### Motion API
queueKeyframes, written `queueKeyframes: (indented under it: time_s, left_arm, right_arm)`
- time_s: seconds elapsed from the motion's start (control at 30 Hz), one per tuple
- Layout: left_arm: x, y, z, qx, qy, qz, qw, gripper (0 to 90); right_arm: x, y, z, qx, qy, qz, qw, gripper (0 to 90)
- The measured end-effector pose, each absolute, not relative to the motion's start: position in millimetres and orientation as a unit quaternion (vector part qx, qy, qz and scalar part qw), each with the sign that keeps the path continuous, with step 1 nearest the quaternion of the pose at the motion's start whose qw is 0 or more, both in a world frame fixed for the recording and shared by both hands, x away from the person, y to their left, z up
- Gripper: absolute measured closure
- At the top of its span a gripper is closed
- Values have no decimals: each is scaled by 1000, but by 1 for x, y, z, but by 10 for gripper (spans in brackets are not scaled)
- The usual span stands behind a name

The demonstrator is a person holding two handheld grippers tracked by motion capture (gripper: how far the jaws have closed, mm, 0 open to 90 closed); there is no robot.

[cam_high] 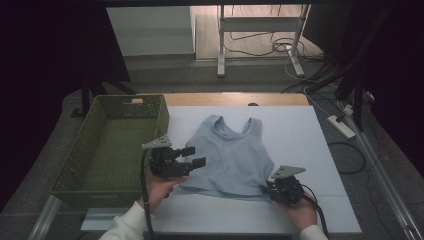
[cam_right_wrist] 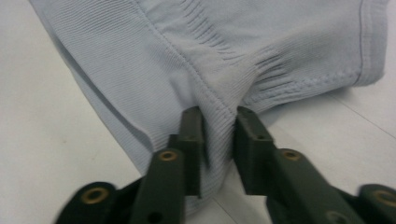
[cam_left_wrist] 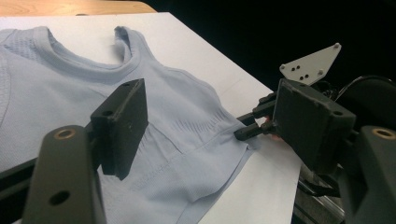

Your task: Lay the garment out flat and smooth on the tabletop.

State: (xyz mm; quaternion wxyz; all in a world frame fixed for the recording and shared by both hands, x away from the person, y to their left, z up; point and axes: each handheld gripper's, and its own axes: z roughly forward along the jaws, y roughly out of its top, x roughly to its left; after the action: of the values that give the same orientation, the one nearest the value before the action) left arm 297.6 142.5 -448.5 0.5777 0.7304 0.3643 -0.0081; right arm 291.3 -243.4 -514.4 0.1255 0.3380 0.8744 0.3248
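Note:
A pale blue sleeveless top (cam_high: 227, 150) lies flat on a white board (cam_high: 310, 150), neckline toward the far side. My right gripper (cam_high: 265, 190) is at the top's near right hem corner, and in the right gripper view it (cam_right_wrist: 219, 121) is shut on a bunched fold of the ribbed fabric (cam_right_wrist: 210, 56). My left gripper (cam_high: 194, 156) hovers over the top's left edge with its jaws wide apart and nothing between them. In the left gripper view the open pads (cam_left_wrist: 123, 116) frame the top (cam_left_wrist: 187, 130), and the right gripper (cam_left_wrist: 247, 126) pinches the hem beyond.
A green woven basket (cam_high: 162, 117) stands to the left of the board, close to my left hand. A wooden table edge (cam_high: 235, 98) runs behind the board. On the floor to the right lie a power strip (cam_high: 341, 126) and cables.

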Motion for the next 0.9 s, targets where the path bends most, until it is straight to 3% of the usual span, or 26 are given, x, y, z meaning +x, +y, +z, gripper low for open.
queueKeyframes:
  time_s: [0.23, 0.9]
  left_arm:
    - [297, 142, -450, 732, 365, -9, 575, 273]
    - [298, 140, -452, 734, 370, -12, 570, 274]
  right_arm:
    - [291, -243, -511, 332, 879, 321, 120, 813]
    - [283, -268, -503, 351, 868, 332, 118, 817]
